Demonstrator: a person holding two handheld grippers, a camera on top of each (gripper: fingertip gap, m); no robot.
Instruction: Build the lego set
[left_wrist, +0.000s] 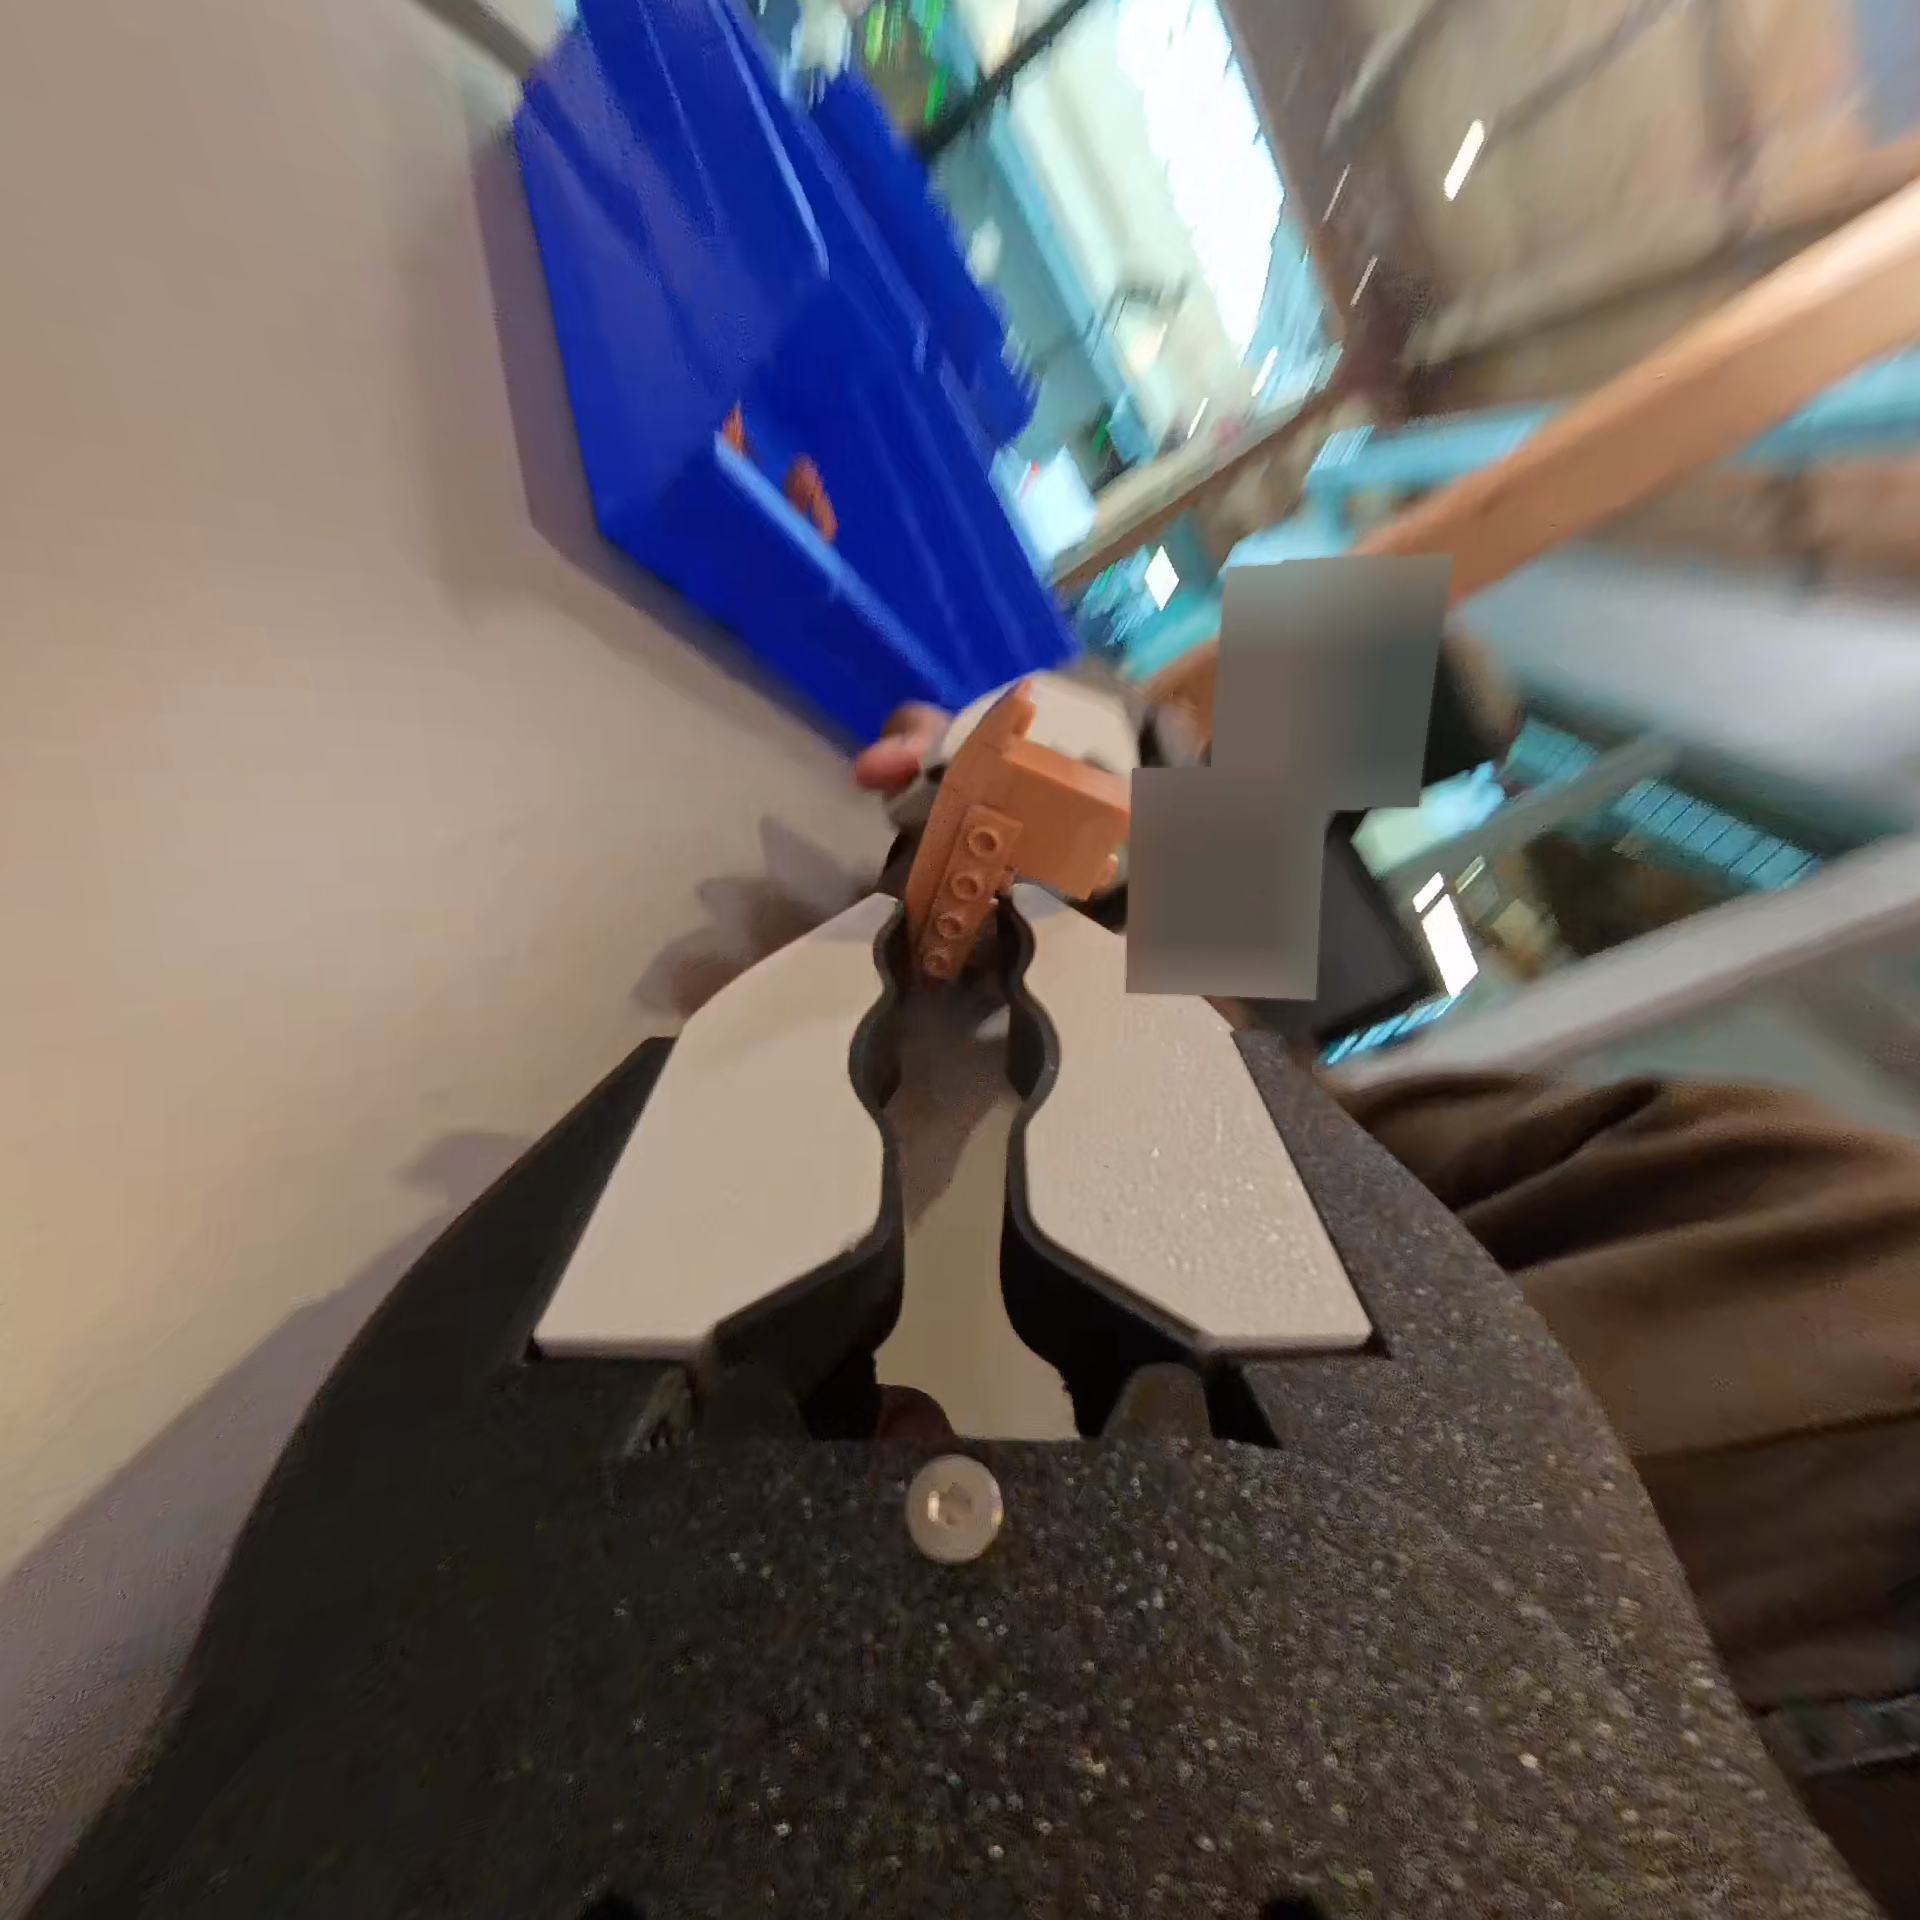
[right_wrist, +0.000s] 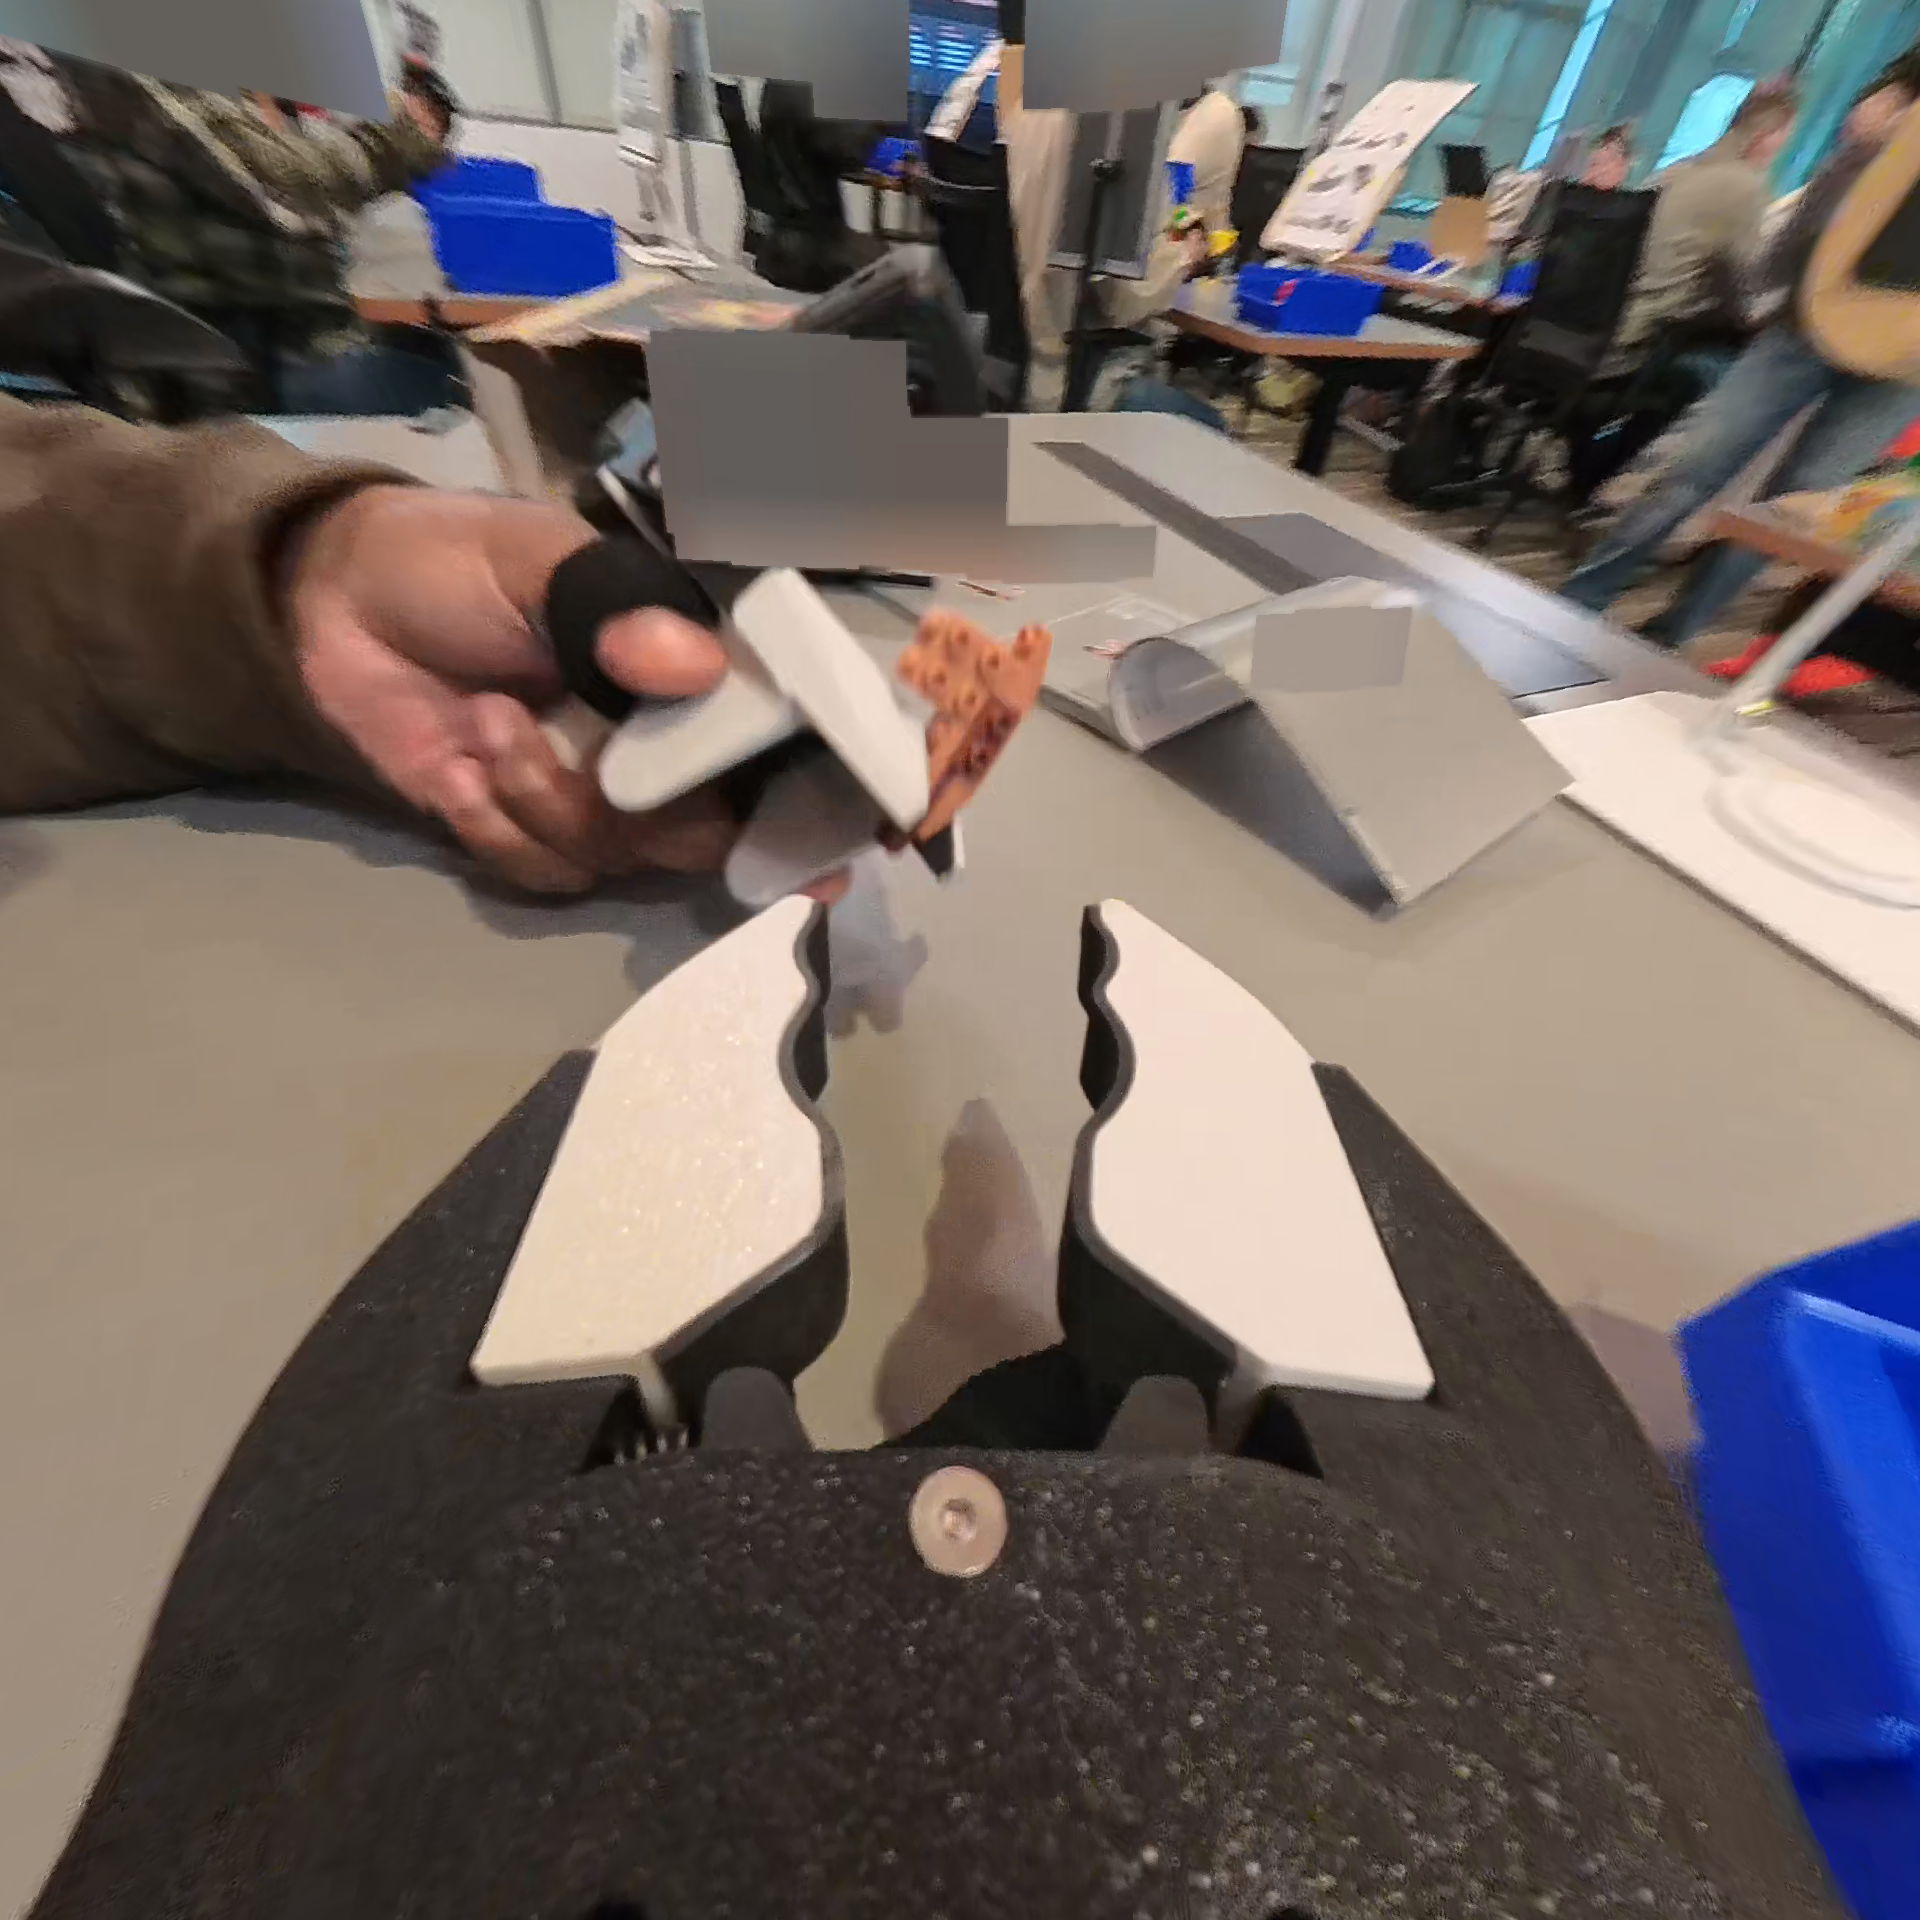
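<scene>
One orange lego assembly (left_wrist: 987, 842) clamped in left gripper (left_wrist: 948, 940); right gripper (right_wrist: 951, 961) agape.

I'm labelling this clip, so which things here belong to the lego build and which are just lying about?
In the job:
- orange-brown lego assembly, clamped in the left gripper
- right gripper, jaws open and empty
- blue bin with orange pieces inside

Lying about:
- open booklet
- white sheet
- grey table
</scene>
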